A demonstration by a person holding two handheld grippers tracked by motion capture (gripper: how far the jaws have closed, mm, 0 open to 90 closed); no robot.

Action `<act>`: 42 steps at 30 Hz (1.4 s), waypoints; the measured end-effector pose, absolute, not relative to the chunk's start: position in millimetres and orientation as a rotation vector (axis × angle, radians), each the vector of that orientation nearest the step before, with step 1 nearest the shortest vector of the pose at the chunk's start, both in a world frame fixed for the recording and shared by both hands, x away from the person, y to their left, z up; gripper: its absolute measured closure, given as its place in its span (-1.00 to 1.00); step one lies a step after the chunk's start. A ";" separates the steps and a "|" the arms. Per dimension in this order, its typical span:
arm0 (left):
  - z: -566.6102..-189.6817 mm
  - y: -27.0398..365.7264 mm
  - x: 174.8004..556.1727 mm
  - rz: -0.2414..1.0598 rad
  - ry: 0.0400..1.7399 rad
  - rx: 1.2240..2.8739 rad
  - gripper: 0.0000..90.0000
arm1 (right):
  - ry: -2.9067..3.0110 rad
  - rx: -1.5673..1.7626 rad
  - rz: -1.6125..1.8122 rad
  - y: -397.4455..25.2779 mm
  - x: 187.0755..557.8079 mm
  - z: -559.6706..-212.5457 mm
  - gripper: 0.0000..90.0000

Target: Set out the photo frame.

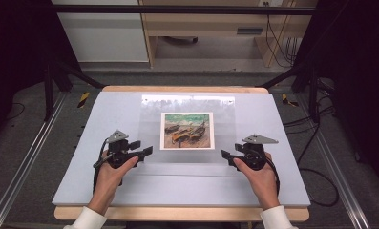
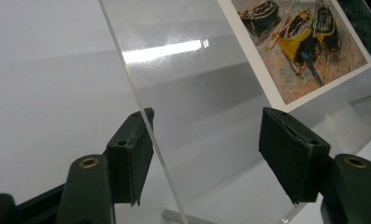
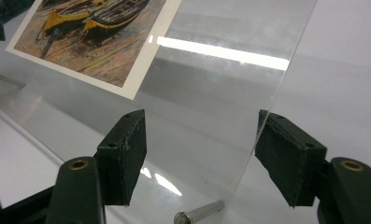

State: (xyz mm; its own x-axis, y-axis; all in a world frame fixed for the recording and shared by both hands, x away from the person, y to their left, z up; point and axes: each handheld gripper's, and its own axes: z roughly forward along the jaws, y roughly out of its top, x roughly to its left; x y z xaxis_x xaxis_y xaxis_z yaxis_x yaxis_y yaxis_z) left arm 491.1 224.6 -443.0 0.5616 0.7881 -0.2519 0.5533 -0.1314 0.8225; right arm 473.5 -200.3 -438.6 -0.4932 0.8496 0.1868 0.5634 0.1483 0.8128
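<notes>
Forearms: two white-sleeved arms enter from the near table edge in the high view, one hand on each tool.
Left gripper (image 1: 140, 148): jaws spread apart, holding nothing; in the left gripper view the near-left edge of the clear acrylic sheet (image 2: 192, 93) runs between them, almost touching the left pad (image 2: 131, 156).
Right gripper (image 1: 228, 156): jaws likewise parted and empty; in the right gripper view the sheet's right edge runs down just inside the right pad (image 3: 286, 156).
Key relation: each tool straddles one side edge of the sheet near its front corners, so the sheet lies straight ahead of both sets of fingers and between the two hands; neither hand looks nearer than the other. A closing squeeze would probably catch the thin edges.
Sheet position: centre of the pale mat (image 1: 82, 157), its width spanning between the grippers, its length running away from the person.
Sheet look: transparent, glossy, with a bright reflected light bar near its far end.
Metal pins: a small silver pin (image 3: 199, 212) shows under the sheet's near corner; whether it props the sheet up I cannot tell.
Picture (image 1: 187, 130): a white-bordered print of boats on a beach, seen through or on the sheet, beyond both grippers.
Table (image 1: 177, 89): wooden edge showing past the mat.
</notes>
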 end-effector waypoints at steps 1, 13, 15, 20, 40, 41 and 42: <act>-442.9 224.5 490.1 0.303 1.099 1.814 -0.22 | 2.115 1.361 1.270 -200.4 472.9 -438.5 -0.23; -441.1 224.8 480.9 0.339 1.069 1.854 -0.20 | 2.107 1.336 1.265 -201.7 463.7 -438.2 -0.11; -440.7 225.2 479.6 0.342 1.063 1.859 -0.18 | 2.106 1.339 1.267 -202.6 462.5 -437.8 -0.08; -439.6 226.1 476.8 0.345 1.057 1.869 -0.14 | 2.101 1.325 1.259 -202.9 458.3 -437.6 -0.03; -438.4 228.1 468.7 0.360 1.052 1.877 -0.02 | 2.103 1.310 1.244 -205.6 447.9 -437.4 0.12; -438.4 228.2 468.6 0.361 1.052 1.878 -0.01 | 2.103 1.309 1.243 -205.6 447.5 -437.4 0.12; -438.2 228.1 468.2 0.360 1.054 1.878 -0.01 | 2.103 1.306 1.242 -205.7 447.4 -437.5 0.13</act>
State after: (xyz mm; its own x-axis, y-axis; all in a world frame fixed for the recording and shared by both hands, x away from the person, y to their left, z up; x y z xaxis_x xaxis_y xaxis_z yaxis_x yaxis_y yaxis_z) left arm 468.2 228.1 -438.2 0.5900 0.7890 -0.1712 0.5190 -0.2082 0.8290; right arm 447.4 -205.7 -437.5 -0.5019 0.8547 0.1324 0.5288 0.1822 0.8290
